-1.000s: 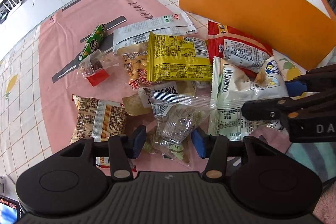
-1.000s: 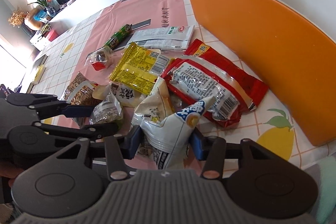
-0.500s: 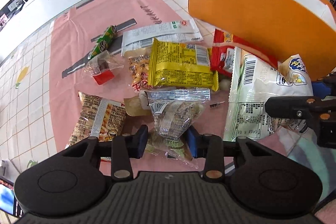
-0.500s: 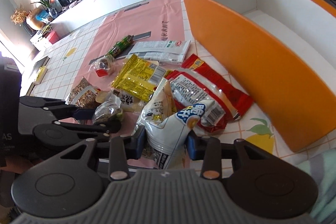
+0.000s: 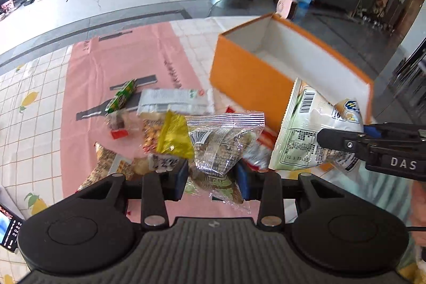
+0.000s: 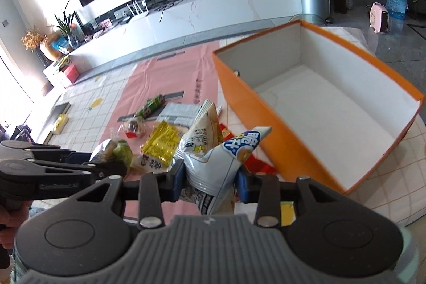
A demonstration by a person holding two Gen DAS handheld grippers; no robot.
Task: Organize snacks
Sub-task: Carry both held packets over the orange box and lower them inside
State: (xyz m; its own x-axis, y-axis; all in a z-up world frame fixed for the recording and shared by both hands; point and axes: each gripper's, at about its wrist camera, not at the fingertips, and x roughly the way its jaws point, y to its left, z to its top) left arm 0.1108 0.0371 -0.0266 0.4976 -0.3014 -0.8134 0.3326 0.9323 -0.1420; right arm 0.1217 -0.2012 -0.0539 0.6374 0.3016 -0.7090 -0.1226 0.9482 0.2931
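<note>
Right wrist view takes in the table with its checked cloth and pink mat. An open orange box with white inner walls stands on it to the right, nothing showing inside. Left of the box lies a heap of snacks: a yellow packet, a grey-white flat packet, a green bar and a small clear cup with a red base. The right gripper is clamped on a white chip bag, held up off the table just beside the box's near wall. The left gripper is clamped on a clear plastic packet, raised above the heap, with the chip bag hanging to its right in front of the box
</note>
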